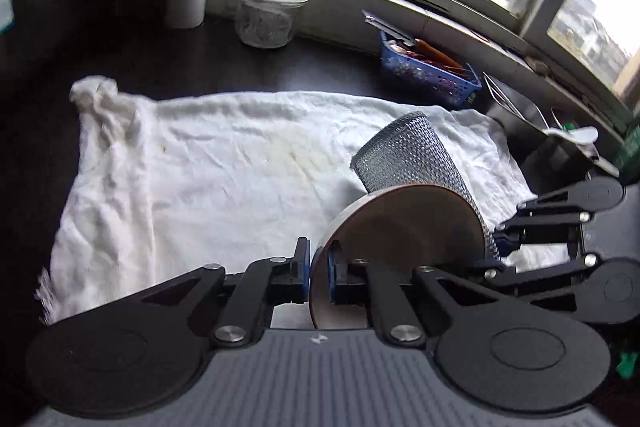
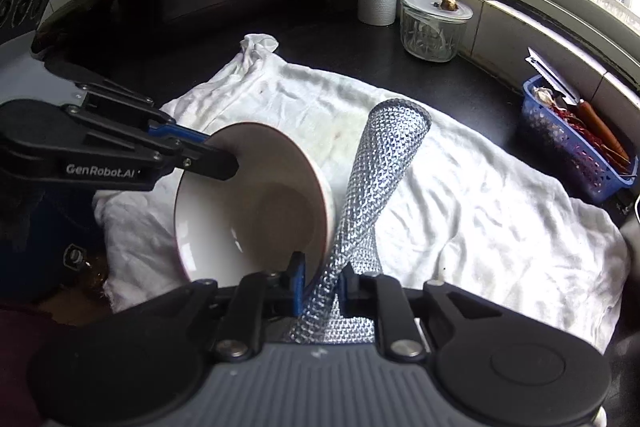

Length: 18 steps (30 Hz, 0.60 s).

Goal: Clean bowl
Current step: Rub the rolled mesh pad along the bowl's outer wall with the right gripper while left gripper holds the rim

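Left hand-held gripper pinching bowl rim, bowl tipped sideways above white cloth, right hand-held gripper clamping silver mesh scrubber beside bowl's outer wall, scrubber pointing away toward window.

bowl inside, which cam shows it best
The right wrist view: the bowl is tipped toward that camera, so its white inside shows. The left wrist view shows only its brown outside, with the rim clamped by the left gripper, and the silver scrubber behind it.
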Motion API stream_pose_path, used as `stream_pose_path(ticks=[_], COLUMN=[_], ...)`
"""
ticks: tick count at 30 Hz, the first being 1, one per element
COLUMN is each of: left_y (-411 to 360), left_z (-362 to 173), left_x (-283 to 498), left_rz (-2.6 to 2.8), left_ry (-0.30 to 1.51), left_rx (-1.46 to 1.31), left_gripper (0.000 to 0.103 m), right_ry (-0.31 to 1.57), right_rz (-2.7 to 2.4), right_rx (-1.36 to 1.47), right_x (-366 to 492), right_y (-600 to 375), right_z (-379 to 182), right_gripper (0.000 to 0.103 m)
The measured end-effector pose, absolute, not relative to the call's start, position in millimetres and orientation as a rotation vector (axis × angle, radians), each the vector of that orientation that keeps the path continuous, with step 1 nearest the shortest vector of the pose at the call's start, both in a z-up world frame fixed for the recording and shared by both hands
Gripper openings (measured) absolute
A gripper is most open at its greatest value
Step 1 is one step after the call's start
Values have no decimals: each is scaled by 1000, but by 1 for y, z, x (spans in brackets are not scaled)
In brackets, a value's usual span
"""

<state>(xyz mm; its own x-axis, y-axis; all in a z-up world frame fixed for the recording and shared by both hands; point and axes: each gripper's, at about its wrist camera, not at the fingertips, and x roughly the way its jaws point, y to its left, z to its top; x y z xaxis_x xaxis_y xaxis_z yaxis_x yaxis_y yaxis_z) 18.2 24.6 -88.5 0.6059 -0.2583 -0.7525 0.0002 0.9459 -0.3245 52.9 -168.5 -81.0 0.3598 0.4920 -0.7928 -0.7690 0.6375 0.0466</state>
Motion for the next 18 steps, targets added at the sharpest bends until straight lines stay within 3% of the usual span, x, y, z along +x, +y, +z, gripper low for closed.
stream_pose_path(ticks=[10, 13, 18], left_y=[92, 89, 88], left_z=[-177, -180, -174], left_x=[-8, -8, -3], left_rz=[55, 50, 28], left_ry=[1155, 1166, 1147], left_rx=[-1409, -1464, -1445], left_gripper=[11, 11, 11], right_ry=[884, 891, 913], right_rz=[887, 937, 982], right_rx=[-383, -374, -351], right_x=[39, 39, 38], right_y=[-155, -158, -169], right_z=[-87, -83, -82], right_gripper=[30, 42, 44])
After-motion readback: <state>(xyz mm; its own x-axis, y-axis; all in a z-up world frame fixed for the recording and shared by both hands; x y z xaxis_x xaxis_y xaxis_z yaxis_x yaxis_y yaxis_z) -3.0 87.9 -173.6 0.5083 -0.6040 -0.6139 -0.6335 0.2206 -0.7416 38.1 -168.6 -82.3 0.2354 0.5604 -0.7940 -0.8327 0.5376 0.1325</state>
